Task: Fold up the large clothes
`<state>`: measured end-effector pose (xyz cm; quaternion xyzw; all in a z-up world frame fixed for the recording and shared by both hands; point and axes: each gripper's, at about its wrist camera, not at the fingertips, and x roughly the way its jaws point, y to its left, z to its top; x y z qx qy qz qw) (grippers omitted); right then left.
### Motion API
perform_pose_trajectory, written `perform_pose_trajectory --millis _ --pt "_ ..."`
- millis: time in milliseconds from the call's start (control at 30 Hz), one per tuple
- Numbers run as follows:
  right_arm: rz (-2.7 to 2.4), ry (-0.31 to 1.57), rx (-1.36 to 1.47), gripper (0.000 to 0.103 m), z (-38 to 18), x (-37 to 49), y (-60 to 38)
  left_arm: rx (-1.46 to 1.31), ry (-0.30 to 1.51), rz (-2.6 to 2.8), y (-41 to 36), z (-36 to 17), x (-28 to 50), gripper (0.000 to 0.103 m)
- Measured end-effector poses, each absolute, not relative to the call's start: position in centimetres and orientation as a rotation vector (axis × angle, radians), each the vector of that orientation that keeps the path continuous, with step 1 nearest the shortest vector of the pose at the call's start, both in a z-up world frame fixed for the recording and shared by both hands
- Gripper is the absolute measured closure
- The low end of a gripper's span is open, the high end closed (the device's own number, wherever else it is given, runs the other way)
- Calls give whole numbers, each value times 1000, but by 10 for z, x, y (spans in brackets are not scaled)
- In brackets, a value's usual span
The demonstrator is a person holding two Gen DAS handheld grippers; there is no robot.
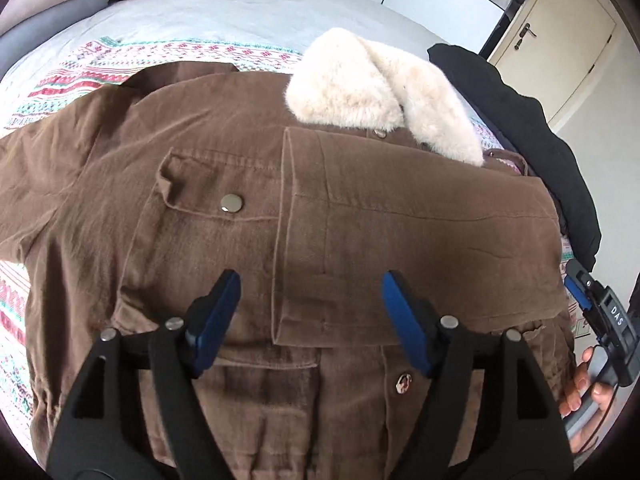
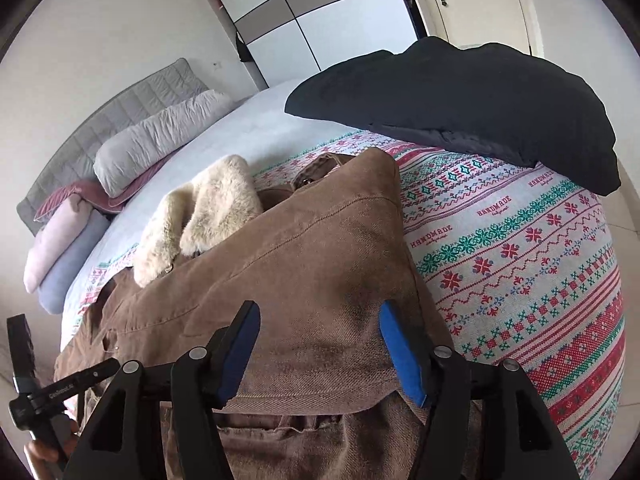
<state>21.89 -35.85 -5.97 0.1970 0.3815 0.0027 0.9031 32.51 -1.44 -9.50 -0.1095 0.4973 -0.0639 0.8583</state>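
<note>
Your brown jacket (image 1: 224, 184) lies front-up on the bed (image 2: 520, 248), one sleeve (image 1: 420, 232) folded across its chest, and both the left gripper (image 1: 311, 320) and right gripper (image 2: 318, 350) hover over it, jaws wide apart and empty. Next, grip the other sleeve near its cuff and lay it flat across to match.

Brown jacket (image 1: 224, 168) with cream fur collar (image 1: 380, 92) lies front-up, spread flat on the patterned blanket (image 2: 520, 248) across the bed. One sleeve (image 1: 420, 232) is folded in across the chest, cuff edge near the middle. Metal snap buttons and a flapped chest pocket (image 1: 200, 184) show. Black garment (image 2: 480, 96) lies bunched near the blanket's far edge, apart from the jacket.
</note>
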Motion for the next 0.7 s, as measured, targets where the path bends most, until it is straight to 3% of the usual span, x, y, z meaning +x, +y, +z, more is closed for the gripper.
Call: perform_pose_trajectory --millis 100,333,700 --pt "41 779 385 31 -50 214 -346 -290 1015 -60 30 -81 302 17" --pt "110 770 400 24 -42 209 -322 -353 952 224 169 -77 265 16" --pt "124 796 422 24 -50 213 -315 -773 821 375 356 -123 249 17"
